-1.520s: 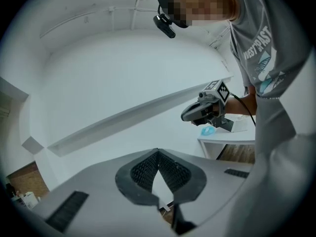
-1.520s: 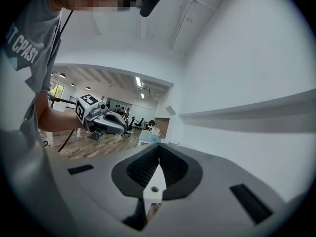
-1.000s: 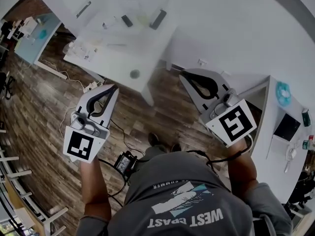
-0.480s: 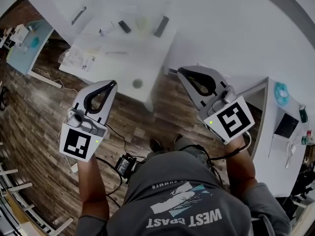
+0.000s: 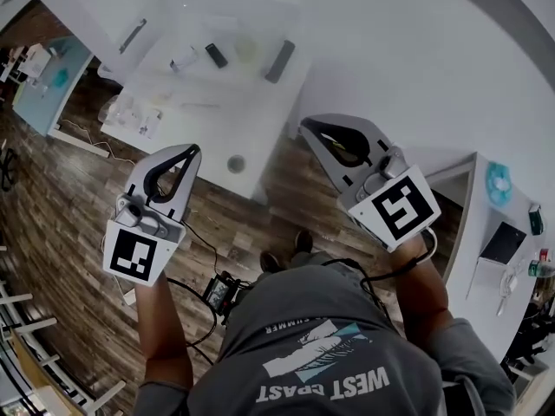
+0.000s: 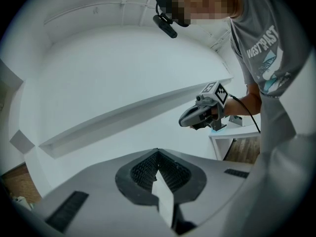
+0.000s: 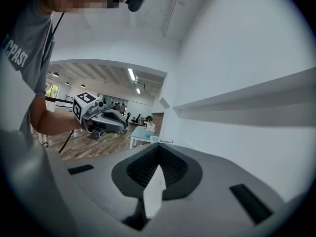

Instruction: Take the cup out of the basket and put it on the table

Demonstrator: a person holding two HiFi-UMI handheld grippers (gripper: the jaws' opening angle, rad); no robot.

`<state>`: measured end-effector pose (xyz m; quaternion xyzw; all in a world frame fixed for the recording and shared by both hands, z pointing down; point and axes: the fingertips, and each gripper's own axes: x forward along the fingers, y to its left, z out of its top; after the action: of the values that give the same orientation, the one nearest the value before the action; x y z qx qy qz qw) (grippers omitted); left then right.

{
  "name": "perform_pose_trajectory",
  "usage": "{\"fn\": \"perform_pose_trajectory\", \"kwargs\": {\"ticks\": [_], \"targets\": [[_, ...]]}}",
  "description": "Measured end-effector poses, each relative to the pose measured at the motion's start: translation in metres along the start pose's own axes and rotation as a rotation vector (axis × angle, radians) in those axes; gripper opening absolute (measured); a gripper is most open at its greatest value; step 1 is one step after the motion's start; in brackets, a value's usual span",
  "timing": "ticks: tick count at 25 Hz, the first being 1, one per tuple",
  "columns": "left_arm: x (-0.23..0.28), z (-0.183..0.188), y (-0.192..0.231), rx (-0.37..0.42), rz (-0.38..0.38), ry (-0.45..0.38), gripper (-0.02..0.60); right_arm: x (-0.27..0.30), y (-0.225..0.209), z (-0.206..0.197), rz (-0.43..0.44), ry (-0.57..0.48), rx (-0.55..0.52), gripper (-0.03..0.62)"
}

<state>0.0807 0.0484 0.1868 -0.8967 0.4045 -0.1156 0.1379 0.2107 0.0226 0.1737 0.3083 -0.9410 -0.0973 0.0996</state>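
I hold both grippers up at chest height over the wooden floor, in front of a white table [image 5: 260, 120]. My left gripper [image 5: 192, 150] is shut, its jaws meeting in a point [image 6: 158, 152] with nothing between them. My right gripper [image 5: 305, 128] is shut too, its jaws [image 7: 159, 147] empty and aimed at a white wall. Each gripper appears in the other's view: the right gripper [image 6: 183, 122] and the left gripper [image 7: 123, 125]. No basket shows in any view. A pale round item [image 5: 246, 48] on the table is too small to identify.
On the table lie a dark bar [image 5: 279, 61], a small dark item [image 5: 214, 55] and clear plastic pieces [image 5: 130, 111]. A second white desk [image 5: 473, 189] at the right carries a teal disc [image 5: 499, 161]. A black box [image 5: 224, 291] with cables lies on the floor.
The table has come nearer in the head view and both grippers have drifted slightly left. Both pairs of jaws stay shut.
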Motion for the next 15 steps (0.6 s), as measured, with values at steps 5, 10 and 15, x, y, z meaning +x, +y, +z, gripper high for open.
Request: {"fn": "perform_pose_trajectory", "kwargs": {"ticks": [5,10,15], "targets": [[0.026,0.001,0.007,0.009,0.04,0.023,0.009,0.012,-0.027,-0.005,0.049,-0.024,0.001,0.012],[0.037,-0.003,0.016,-0.001,0.069,0.044,0.009,0.026,-0.042,-0.01,0.081,-0.028,0.004,0.012],[0.042,-0.015,0.033,-0.006,0.073,0.06,0.009,0.047,-0.05,-0.016,0.092,-0.014,0.01,0.012]]}}
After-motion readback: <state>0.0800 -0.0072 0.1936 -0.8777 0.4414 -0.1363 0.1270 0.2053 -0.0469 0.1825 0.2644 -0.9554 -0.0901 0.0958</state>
